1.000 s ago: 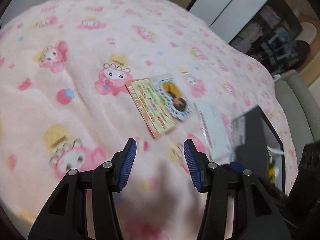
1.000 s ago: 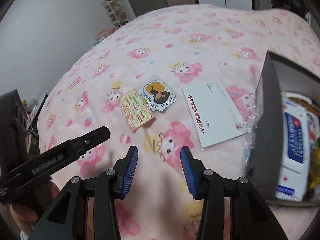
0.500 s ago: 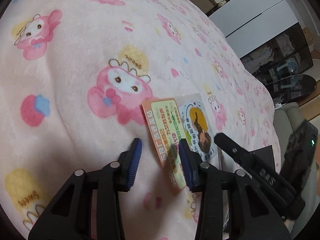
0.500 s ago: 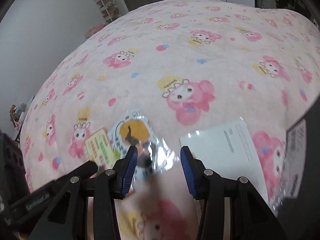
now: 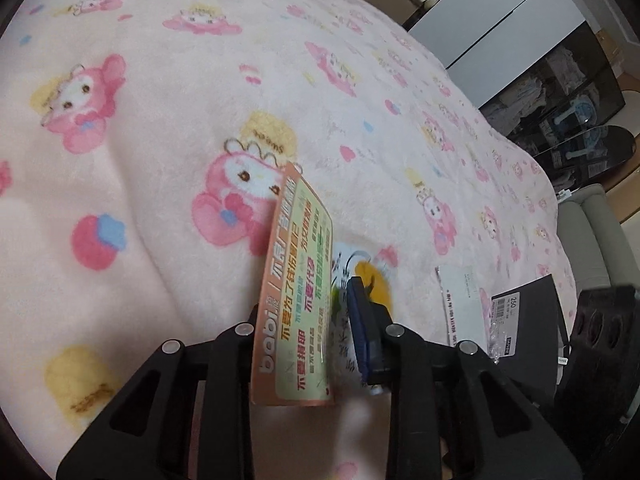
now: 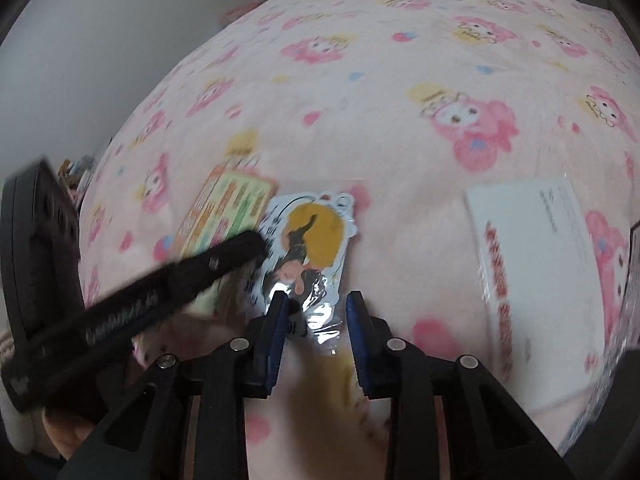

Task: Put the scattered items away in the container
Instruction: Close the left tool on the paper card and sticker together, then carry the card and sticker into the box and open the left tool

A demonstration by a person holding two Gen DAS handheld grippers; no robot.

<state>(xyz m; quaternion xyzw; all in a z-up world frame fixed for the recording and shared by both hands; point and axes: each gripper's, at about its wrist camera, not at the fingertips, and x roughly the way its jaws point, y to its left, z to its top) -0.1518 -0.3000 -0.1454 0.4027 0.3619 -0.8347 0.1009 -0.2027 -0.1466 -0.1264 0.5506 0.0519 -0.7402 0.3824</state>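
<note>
My left gripper (image 5: 310, 332) is shut on an orange and green printed card (image 5: 298, 296), which tilts up off the pink blanket; the card also shows in the right wrist view (image 6: 224, 208). My right gripper (image 6: 314, 316) is open, its fingers on either side of the near end of a shiny wrapped sticker (image 6: 308, 244) with a yellow circle, also seen in the left wrist view (image 5: 370, 276). A white envelope (image 6: 532, 240) lies to the right. A corner of the black container (image 5: 528, 320) shows at right in the left wrist view.
A pink cartoon-print blanket (image 5: 160, 140) covers the bed. The left gripper's black finger (image 6: 168, 284) crosses the left of the right wrist view. Cabinets and a grey sofa (image 5: 588, 236) stand beyond the bed's right edge.
The left gripper closed on the orange card and lifted its edge off the blanket. The right gripper moved down so its fingers straddle the sticker's near end.
</note>
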